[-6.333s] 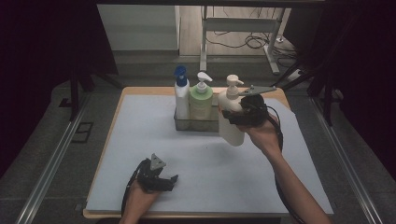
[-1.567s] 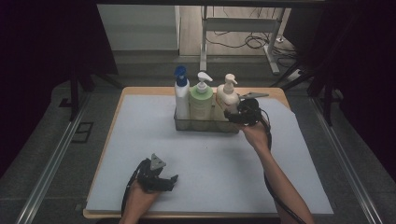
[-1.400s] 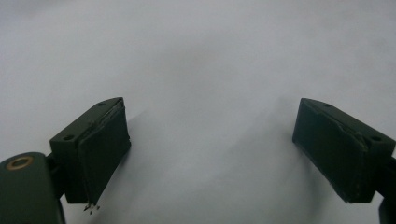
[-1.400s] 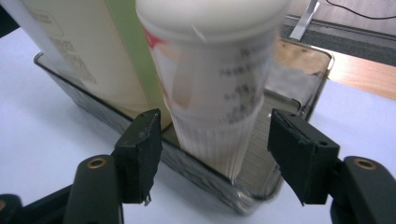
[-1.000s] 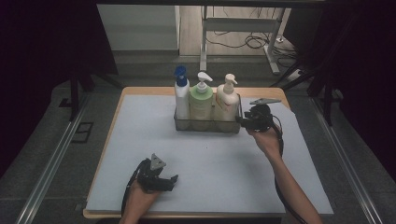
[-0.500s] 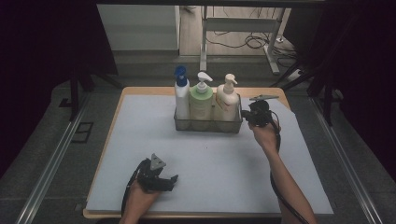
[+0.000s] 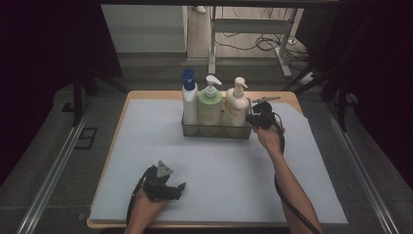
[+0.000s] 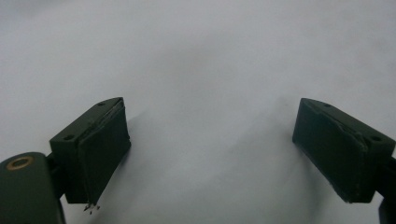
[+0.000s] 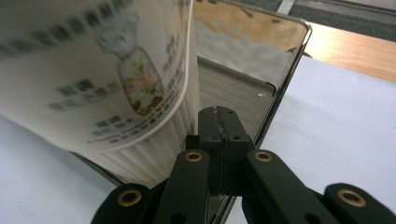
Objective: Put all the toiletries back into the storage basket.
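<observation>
Closing to nothing, your right gripper [image 9: 219, 112] now has its jaws pressed flat together, pad to pad, with no gap left between them. They sit hard against the right end wall of the metal caddy [image 9: 261, 51]. The right gripper view does not settle whether the thin wall is nipped between the pads or merely lies behind them. Treat the hold as unproven until the caddy answers a gentle pull.

That is the change. A few seconds ago these jaws carried the cream pump bottle [image 9: 93, 70] outside the caddy. The bottle now stands upright in the caddy's right-hand slot, free of you. You have drawn off to the right and come down to the end wall, and the jaws have shut there. So the placing looks done, and the work seems to pass from bottle to caddy.

From the high view, the right gripper [image 7: 255, 119] touches the caddy [image 7: 214, 130] at its right end. The cream bottle [image 7: 237, 105] is just left of it, then the green pump bottle [image 7: 210, 105] and the blue-capped bottle [image 7: 189, 100], all in a row.

Your left gripper [image 8: 212, 140] is wide open and holds nothing, over the bare white mat [image 8: 210, 56]. It rests at the near edge of the table [image 7: 146, 95], well apart from the caddy.
</observation>
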Tool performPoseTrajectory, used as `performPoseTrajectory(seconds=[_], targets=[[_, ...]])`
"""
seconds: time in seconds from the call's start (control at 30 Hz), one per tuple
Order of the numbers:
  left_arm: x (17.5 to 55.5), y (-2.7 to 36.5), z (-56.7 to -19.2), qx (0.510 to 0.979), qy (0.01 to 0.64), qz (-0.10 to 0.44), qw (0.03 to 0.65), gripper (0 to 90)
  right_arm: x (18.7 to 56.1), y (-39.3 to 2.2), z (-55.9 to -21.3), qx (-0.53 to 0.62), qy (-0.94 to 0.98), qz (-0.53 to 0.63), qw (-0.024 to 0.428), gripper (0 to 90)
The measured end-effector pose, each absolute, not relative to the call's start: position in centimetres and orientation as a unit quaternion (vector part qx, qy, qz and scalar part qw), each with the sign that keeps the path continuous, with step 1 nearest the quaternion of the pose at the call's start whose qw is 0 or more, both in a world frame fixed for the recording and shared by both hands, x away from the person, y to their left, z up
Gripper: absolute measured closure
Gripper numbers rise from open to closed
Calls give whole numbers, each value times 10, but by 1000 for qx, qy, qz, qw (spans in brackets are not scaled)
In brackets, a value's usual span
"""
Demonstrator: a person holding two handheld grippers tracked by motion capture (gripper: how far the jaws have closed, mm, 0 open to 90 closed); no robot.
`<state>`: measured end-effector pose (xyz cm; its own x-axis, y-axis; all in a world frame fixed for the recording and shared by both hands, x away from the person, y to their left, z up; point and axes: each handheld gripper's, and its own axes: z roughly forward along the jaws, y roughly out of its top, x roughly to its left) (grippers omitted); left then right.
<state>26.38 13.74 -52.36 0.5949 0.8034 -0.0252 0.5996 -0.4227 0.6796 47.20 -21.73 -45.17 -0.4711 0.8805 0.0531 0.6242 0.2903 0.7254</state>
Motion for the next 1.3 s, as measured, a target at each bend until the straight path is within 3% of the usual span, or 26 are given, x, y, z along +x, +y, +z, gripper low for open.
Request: performPoseTrajectory(seconds=[1.3], targets=[[264,138,-524,830,423,154,330,106,467,-193,-459,462,795,362,151,893]])
